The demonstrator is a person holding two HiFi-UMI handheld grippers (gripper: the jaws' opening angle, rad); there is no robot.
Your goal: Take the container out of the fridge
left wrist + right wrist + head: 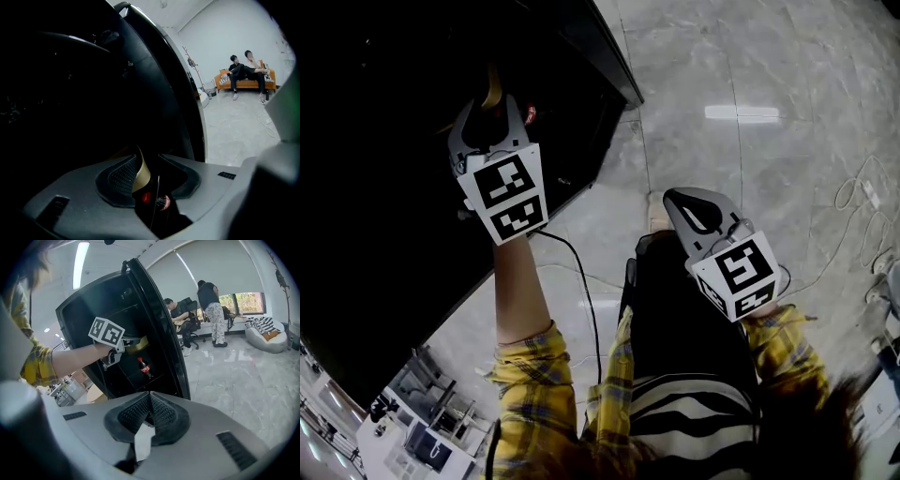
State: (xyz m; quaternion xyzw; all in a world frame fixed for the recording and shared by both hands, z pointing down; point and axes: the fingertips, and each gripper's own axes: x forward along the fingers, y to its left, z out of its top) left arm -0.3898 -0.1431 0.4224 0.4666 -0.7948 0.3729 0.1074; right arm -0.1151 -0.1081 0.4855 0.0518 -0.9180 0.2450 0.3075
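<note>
Container (144, 172) shows only as a tan, curved edge inside the dark fridge (154, 319), on a shelf above the one that carries a cola bottle (144, 367). How much of it lies deeper in cannot be made out. The left gripper (149, 161) reaches in to it with its jaws apart. The tan edge lies against the left pad, while the right pad stands clear of it across a dark gap, so nothing is clamped yet. From the head view, the same gripper (493, 111) sits at the fridge opening with a yellowish tip of the container (493, 94) between its fingers.

The grasp seems to be the step in hand. It would go best with the wall of the container seated deep between the pads before they close, since a pinch on the rim alone would probably let it tilt or slip. Then a level pull straight back should clear the shelf.

The right gripper (150, 397) hangs low over the pale floor (750, 169), jaws pressed together and holding nothing, free to steady the container once it is out.
</note>
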